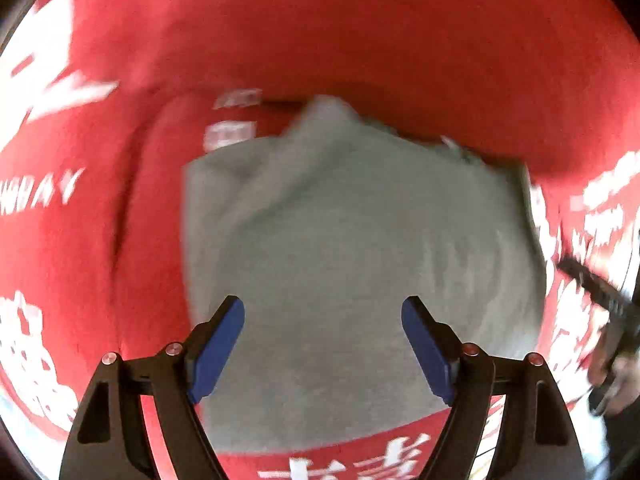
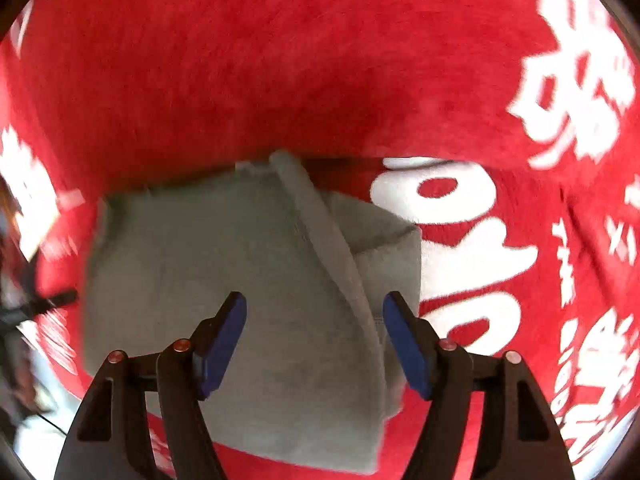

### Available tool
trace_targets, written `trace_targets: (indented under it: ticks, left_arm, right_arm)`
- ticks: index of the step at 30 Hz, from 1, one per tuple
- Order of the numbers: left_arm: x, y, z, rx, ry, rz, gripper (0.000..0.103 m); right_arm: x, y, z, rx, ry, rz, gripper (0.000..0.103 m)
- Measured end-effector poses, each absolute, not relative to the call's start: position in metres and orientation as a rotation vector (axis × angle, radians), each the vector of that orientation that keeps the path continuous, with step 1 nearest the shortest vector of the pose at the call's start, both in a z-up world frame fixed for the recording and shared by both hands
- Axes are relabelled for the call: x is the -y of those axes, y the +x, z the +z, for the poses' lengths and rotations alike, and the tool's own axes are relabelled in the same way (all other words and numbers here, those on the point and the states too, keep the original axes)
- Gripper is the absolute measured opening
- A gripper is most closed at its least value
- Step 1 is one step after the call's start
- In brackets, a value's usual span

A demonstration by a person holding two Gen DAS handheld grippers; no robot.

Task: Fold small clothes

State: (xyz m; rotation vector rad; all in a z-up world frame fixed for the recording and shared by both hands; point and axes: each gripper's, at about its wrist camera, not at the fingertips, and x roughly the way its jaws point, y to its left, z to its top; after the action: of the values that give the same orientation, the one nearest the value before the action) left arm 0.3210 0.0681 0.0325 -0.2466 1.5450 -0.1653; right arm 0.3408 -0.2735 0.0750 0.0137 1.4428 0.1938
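Below both cameras, a grey garment (image 1: 352, 264) lies folded on a red cloth (image 1: 320, 32) printed with large white lettering. Both views are blurred. Whether a counter lies under the red cloth cannot be told.

From the left wrist view, the left tool (image 1: 323, 344) hangs above the near part of the garment with its two blue pads (image 1: 218, 350) spread wide apart; nothing is between them and they hold nothing. The garment fills the middle of this view, its far edge bunched and uneven. At the right edge, part of the right tool (image 1: 612, 320) shows as a dark blurred shape.

From the right wrist view, the right tool (image 2: 315, 344) also points down over the garment, its blue pads (image 2: 410, 350) set well apart and gripping nothing. A thick folded band (image 2: 328, 256) of the garment runs from the far edge toward the near right corner, passing between the pads below them
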Motion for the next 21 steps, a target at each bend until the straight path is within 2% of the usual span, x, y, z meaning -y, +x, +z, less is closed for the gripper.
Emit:
trace_targets:
  ticks: [5,11,15,18,21]
  left_arm:
    - [-0.026,0.354,0.014,-1.437,0.006,-0.138,0.082]
    - [-0.087,0.369,-0.011,-1.452,-0.134,0.100,0.082]
    - [-0.154,0.345,-0.023,-1.497,-0.326,0.233,0.082]
    - [-0.176,0.324,-0.003,-1.452,-0.379,0.278,0.082]
    - [-0.168,0.312,0.021,-1.404,-0.376,0.264,0.082]
  right_arm:
    - [0.229,0.357,0.062,-1.381,-0.104,0.309,0.074]
    - [0.223,0.376,0.021,-1.395,-0.265,0.247,0.073]
    - [0.299,0.373,0.009,-1.451,-0.099,0.006,0.074]
    - [0.337,0.360,0.021,-1.449,0.000,-0.061,0.074]
    - [0.330,0.348,0.047,-1.369,-0.024,-0.058,0.074]
